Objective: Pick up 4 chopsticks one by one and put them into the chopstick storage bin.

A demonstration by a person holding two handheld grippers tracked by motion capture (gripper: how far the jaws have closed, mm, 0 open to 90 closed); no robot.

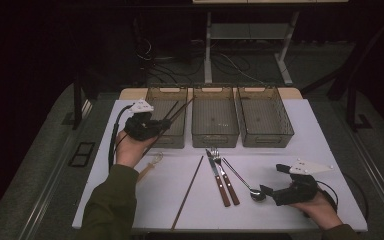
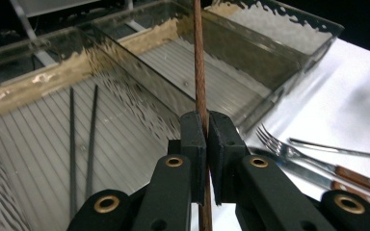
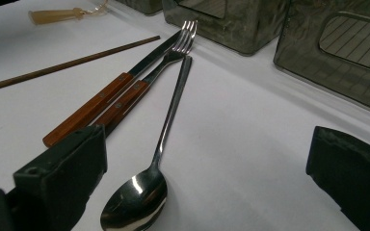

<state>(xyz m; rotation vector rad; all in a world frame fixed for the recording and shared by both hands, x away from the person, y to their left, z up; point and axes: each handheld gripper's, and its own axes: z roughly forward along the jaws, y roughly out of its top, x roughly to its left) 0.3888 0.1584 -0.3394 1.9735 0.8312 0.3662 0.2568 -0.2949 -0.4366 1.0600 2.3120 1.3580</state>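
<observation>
Sorting, partly done: my left gripper (image 1: 167, 122), jaws pinching one brown chopstick (image 2: 200, 72) over the left bin (image 1: 166, 107), two dark sticks (image 2: 83, 144) already inside. My right gripper (image 3: 207, 183), jaws spread, waits at the spoon (image 3: 149, 183); second chopstick (image 1: 187, 192), knife (image 1: 217, 176) and fork (image 1: 225, 175) remain mid-desk.

Three clear bins (image 1: 215, 122) are set side by side at the far edge of the white table (image 1: 290, 165), two dark chopsticks (image 2: 82, 144) are lain in the left bin, and a wood-handled knife (image 1: 217, 176) and fork (image 1: 226, 175), touching, a pale-handled utensil (image 1: 149, 166) and one brown chopstick (image 1: 187, 192) are lain before them.
</observation>
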